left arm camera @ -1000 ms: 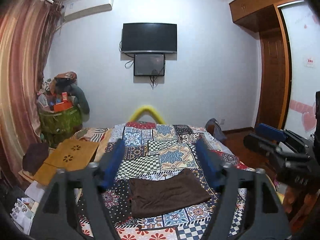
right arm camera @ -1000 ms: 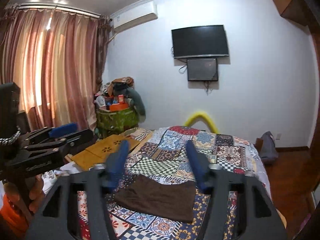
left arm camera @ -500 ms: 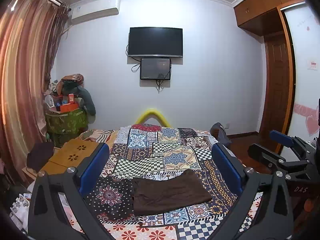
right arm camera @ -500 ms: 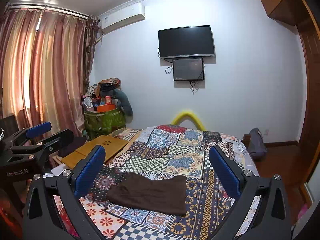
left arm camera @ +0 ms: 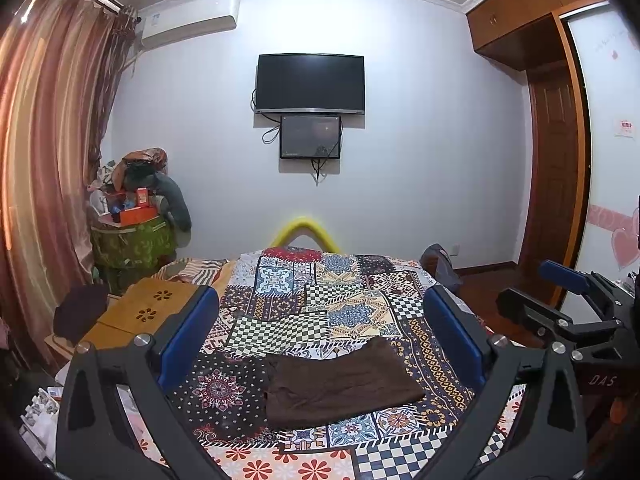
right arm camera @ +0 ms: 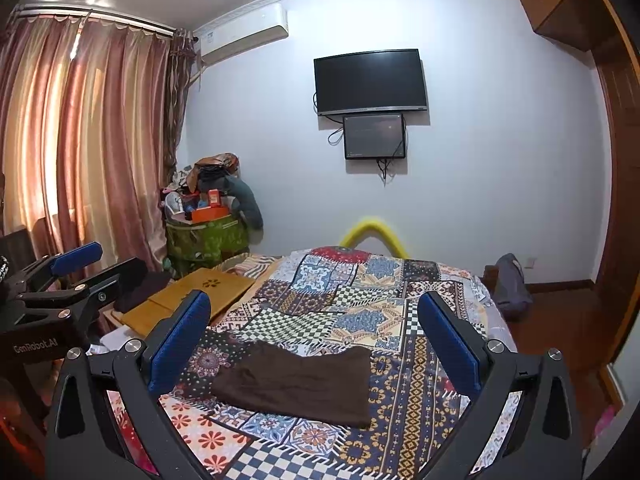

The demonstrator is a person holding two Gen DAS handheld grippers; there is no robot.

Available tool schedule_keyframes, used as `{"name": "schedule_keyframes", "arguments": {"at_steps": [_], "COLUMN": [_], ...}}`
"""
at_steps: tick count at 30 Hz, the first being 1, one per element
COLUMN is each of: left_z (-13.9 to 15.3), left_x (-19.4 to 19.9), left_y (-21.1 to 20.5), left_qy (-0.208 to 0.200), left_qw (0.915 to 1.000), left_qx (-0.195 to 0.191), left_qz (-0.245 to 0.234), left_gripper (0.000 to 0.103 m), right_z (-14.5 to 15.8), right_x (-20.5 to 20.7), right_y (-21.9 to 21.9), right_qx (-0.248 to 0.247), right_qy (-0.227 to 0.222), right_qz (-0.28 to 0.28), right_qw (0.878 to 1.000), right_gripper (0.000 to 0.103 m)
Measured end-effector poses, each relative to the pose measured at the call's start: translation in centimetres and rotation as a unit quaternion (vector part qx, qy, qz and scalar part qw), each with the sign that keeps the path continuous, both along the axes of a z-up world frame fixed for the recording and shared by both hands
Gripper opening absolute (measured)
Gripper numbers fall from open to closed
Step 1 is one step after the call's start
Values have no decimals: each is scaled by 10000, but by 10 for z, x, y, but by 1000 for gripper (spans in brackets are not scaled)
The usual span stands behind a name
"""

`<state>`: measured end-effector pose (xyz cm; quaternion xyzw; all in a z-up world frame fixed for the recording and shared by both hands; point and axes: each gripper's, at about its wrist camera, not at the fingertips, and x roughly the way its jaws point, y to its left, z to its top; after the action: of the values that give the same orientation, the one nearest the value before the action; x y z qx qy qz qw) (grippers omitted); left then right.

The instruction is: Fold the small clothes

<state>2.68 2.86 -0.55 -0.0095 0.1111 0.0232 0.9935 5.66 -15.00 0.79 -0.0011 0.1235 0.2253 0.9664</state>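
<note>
Holding our left claw (left arm camera: 320,344) wide, blue pads clear of everything | our right claw (right arm camera: 314,340) wide too, gripping nothing | dark brown folded cloth garment (left arm camera: 340,384) lies flat on the patchwork-quilted bed (left arm camera: 320,304), near its front edge, framed between the fingers in both wrist views | both claws above it, not touching.

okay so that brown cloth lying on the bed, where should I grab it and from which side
Probably the two near corners of the brown cloth. It lies flat on the patterned bedspread with its long edge facing you, so bring the open left gripper and right gripper down from above, one per corner.
</note>
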Motion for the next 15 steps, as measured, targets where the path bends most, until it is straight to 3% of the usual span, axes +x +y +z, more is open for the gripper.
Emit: {"name": "schedule_keyframes", "arguments": {"at_steps": [15], "left_z": [-3], "left_x": [1], "left_y": [3], "left_qy": [29], "left_qw": [10000], "left_qx": [-81], "left_qz": [42], "left_gripper": [103], "right_z": [1], "right_x": [2], "right_y": [-1], "right_qx": [-21], "right_qy": [19], "right_qz": [25], "right_qw": [10000], "right_gripper": [103]}}
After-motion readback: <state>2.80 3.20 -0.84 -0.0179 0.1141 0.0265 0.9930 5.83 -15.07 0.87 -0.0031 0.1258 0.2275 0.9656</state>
